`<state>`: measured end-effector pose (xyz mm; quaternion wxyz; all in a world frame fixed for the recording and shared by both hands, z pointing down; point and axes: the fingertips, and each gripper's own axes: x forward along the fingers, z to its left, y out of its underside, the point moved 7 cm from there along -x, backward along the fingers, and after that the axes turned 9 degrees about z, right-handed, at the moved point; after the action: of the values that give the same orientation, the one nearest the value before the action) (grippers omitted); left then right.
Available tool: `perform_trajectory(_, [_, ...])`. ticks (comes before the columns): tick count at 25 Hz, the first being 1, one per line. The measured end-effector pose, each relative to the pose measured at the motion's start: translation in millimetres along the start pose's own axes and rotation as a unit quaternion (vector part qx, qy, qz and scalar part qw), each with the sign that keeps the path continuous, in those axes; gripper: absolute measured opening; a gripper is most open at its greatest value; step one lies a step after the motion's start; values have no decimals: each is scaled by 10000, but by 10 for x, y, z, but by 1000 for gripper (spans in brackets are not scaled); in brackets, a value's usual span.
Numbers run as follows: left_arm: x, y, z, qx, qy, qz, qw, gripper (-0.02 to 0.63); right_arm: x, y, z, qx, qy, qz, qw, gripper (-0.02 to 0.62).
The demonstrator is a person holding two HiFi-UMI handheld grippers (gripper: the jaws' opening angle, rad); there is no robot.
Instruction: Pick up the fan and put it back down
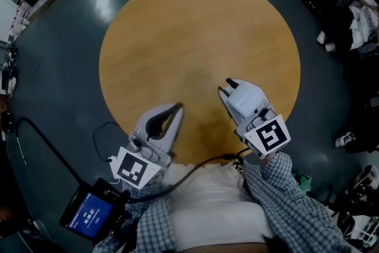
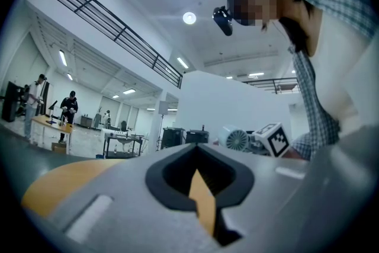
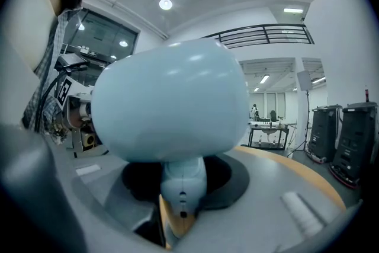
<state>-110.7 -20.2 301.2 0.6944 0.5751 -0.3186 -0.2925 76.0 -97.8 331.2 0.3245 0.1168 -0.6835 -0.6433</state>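
fan [image 3: 169, 101] clamped by its stem in right tongs [image 1: 227, 86], its pale blue head bulging up above the jaws, close to their camera; probably clear of the table [image 1: 195, 21], but its base is hidden. left tongs [image 1: 177, 106] just beside the right ones, jaws together on nothing, with the fan's grille side facing them across the gap
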Motion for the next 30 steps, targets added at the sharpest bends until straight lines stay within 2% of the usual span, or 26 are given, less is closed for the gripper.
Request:
perform_trajectory(4, [-26,88,129,-87,-178,13,9998,-2,237,53,-4,257,-231,97,9994,104])
perform_trajectory(8, [-73,168,198,-211,-366,119,9990,-2,414,163,-25,173,-401,51,9990,104])
perform_trajectory(11, [-130,233,273,-313,-547,166,9979,-2,553,208,53,249,-598,156,9978,104])
perform_trajectory(16, [-326,325,332,-416,-853,257,9952,-2,746,336,174,61,-832,283,9961,104])
perform_trajectory(25, [-423,311,319,-533,-1121,512,9909,-2,975,477,193,224,-1105,257,9933,104])
perform_trajectory(30, [-304,391,74,-561,-1185,648,9892,-2,859,738,115,355,-1184,270,9920,104])
